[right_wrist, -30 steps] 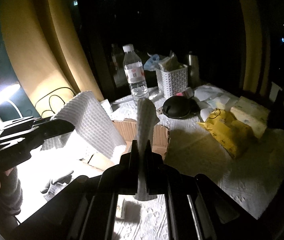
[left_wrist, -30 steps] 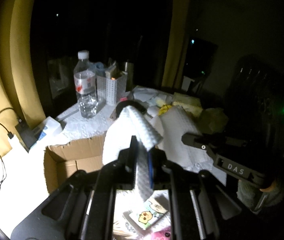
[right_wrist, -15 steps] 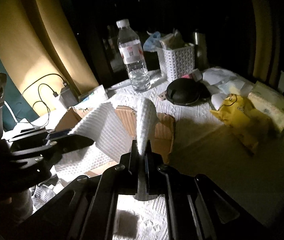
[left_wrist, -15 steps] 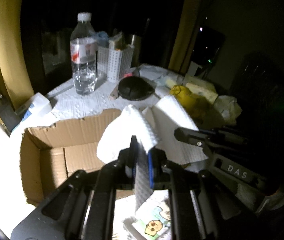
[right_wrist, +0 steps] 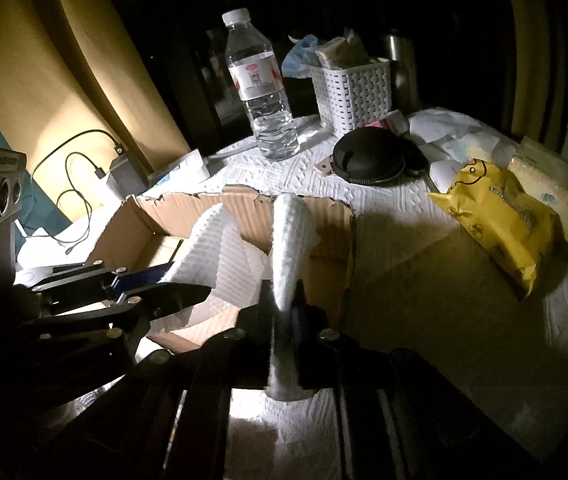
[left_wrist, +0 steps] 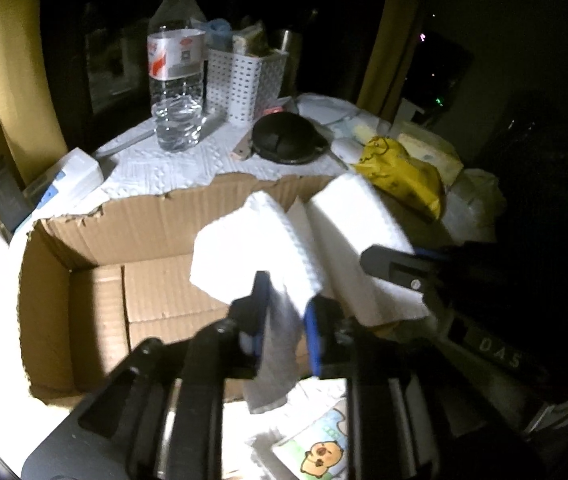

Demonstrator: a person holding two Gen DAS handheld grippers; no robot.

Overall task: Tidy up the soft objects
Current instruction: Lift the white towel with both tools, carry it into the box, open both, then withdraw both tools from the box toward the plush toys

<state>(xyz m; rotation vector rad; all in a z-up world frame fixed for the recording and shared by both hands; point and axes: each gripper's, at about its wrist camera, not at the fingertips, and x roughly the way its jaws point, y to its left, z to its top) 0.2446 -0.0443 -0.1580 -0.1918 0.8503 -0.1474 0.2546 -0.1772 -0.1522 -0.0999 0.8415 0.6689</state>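
Paper towel (left_wrist: 268, 248), one, sags over one cardboard box (left_wrist: 96, 304) between two just-loosening tools.

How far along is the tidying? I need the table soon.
Done: little, the cardboard box looks bare inside. In hand: left tongs and right tongs, jaws just opening, share a white towel over it. Left: the yellow pack and cartoon tissue pack outside.
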